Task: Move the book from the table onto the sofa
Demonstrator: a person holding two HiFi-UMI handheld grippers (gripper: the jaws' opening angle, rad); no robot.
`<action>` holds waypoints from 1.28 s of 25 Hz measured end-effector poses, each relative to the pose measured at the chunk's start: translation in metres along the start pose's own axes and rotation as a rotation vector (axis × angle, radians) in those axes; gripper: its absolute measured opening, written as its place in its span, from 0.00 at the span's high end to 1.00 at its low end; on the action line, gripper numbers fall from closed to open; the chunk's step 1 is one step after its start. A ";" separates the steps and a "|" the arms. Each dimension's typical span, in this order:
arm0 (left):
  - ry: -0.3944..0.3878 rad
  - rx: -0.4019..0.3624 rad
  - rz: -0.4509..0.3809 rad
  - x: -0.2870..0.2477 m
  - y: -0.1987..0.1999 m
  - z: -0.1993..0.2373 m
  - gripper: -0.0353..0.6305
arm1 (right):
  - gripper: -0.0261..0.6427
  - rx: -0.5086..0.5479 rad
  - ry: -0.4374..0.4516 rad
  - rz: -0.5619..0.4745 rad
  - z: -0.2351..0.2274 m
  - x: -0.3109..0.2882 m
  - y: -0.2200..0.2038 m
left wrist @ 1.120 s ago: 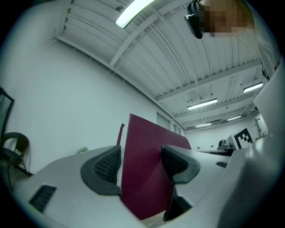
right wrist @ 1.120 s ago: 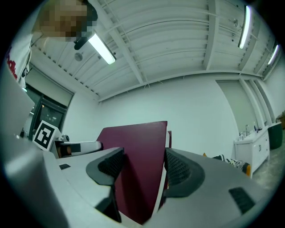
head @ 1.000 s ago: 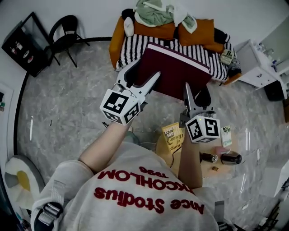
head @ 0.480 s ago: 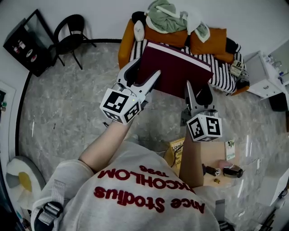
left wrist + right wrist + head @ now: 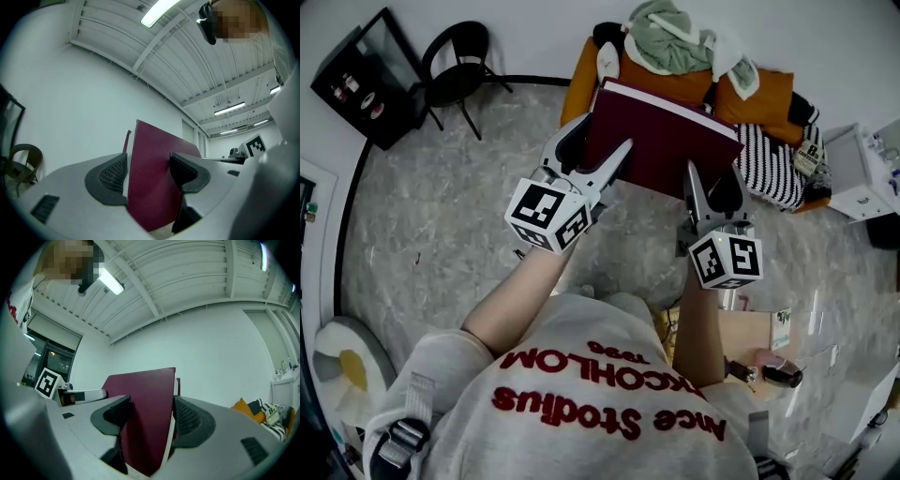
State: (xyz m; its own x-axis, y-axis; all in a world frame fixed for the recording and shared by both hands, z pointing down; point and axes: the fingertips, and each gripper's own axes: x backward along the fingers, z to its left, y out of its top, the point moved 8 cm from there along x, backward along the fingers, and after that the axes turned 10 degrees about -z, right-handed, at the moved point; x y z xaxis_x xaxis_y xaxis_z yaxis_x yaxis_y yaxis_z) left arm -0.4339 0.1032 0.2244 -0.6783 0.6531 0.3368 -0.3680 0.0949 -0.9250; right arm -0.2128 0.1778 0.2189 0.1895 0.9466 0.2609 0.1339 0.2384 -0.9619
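Left claw [image 5: 149,172] and right claw [image 5: 151,418] both grip the book [image 5: 661,141] (table [image 5: 752,330] visible in head view only).

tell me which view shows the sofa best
The head view: it shows the sofa from above, orange with a striped cover, partly behind the book. The right gripper view catches only a corner of it at its right edge; the left gripper view shows none of it.

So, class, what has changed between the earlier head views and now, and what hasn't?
The dark red hardback book, carried by the left tool and right tool, has moved away from the low wooden table towards the orange sofa. Unchanged: both tools shut on the book, nothing released.
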 end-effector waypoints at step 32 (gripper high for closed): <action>0.122 -0.022 -0.010 -0.160 -0.046 0.111 0.53 | 0.50 -0.041 0.108 0.020 -0.108 -0.195 -0.050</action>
State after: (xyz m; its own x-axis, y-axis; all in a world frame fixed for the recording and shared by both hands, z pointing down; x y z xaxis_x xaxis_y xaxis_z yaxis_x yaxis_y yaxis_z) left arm -0.3795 -0.0892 0.2325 -0.5913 0.7387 0.3235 -0.3596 0.1175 -0.9257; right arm -0.1513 -0.0421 0.2254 0.2963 0.9214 0.2514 0.1687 0.2086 -0.9633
